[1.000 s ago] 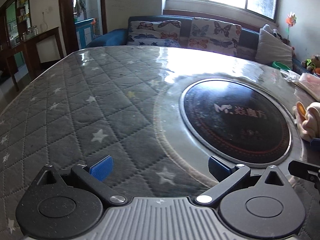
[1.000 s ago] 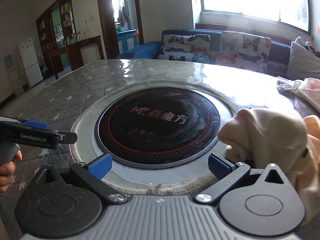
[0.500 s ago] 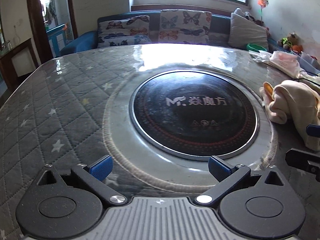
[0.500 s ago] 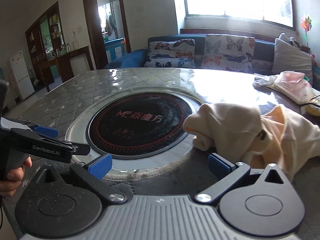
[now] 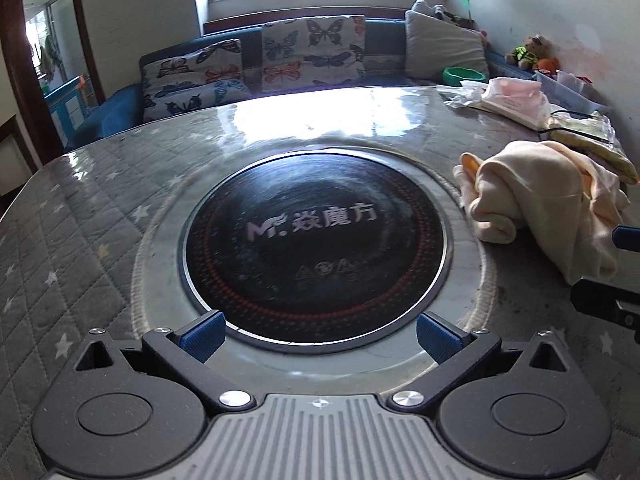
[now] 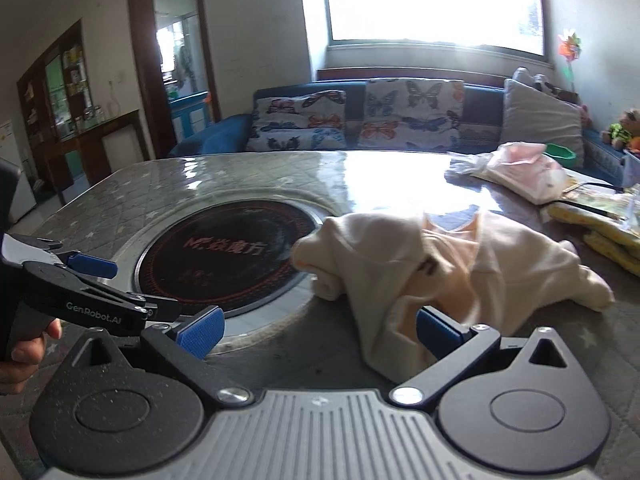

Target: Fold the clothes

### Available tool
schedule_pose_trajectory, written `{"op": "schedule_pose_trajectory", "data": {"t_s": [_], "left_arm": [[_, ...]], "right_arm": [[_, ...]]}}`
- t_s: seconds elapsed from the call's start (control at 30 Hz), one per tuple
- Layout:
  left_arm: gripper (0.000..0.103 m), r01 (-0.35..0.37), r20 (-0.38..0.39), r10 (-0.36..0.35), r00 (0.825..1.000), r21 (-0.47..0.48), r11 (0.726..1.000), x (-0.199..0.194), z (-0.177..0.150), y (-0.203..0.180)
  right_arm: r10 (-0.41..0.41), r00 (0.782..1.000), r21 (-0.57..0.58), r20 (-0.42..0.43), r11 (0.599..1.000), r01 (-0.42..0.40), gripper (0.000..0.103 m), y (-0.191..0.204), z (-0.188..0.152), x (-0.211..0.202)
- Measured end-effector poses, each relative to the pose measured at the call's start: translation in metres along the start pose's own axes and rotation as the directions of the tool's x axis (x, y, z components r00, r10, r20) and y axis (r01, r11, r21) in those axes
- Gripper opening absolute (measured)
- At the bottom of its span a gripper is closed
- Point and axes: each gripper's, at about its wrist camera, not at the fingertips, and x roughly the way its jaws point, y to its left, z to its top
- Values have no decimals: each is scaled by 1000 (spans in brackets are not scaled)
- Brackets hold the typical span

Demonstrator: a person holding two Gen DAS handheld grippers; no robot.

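Left wrist view: the left gripper [image 5: 318, 332], jaws spread and empty, hovers over the round black cooktop [image 5: 316, 246] set into the quilted table [image 5: 80, 208]. One crumpled cream garment [image 5: 544, 208] lies to the right of the cooktop, unfolded.

Right wrist view: the right gripper [image 6: 318, 330], jaws likewise spread, holds nothing; the garment's near edge [image 6: 384, 336] lies just beyond its right finger. Step judged: approach, before any grasp. Next move probably calls for pinching an edge and spreading the cloth flat. Count: one garment to fold, two grippers, one cooktop.

Both grippers: blk linkage arms, blue ribbed pads, silver screws, grey ribbed housing. Left gripper [image 6: 100, 276] marked "GenRobot.AI" in wht.
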Motion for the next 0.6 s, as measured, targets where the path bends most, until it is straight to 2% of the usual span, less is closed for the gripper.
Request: {"op": "schedule_pose_trajectory", "data": {"t_s": [0.43,0.6], "left_arm": [[103,53,-2,-53,999,93,994,5,25,-38],[103,73,19,-75,997,117,990,4,40,-52]], "right_arm": [[-117,993,84,7,990,116,102,-36,-4,-9],[-152,988,118,9,982,150,97,-48,-4,-13]]}}
